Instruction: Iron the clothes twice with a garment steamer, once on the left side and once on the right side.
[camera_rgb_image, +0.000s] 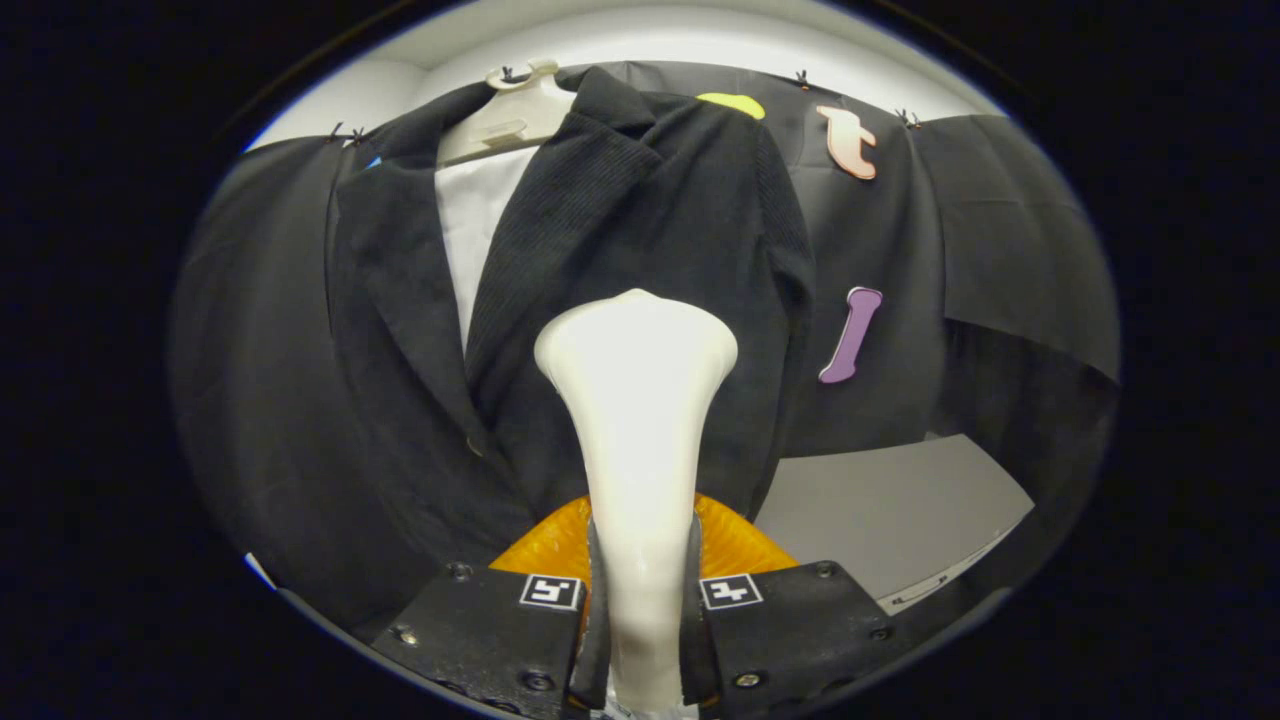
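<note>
A dark jacket (640, 220) hangs on a pale hanger (510, 115), with a white lining (478, 215) showing between its lapels. My gripper (640, 610) is shut on the white garment steamer (638, 400), both fingers pressing on its narrow handle. The steamer's wide head rises beyond the fingers and sits against the jacket's right front panel, just right of the lapel seam. An orange part (740, 545) shows behind the handle near the fingers.
Black cloth covers the booth wall behind and beside the jacket. A grey table surface (890, 510) lies low to the right of the jacket's hem, with its front edge close to my right finger.
</note>
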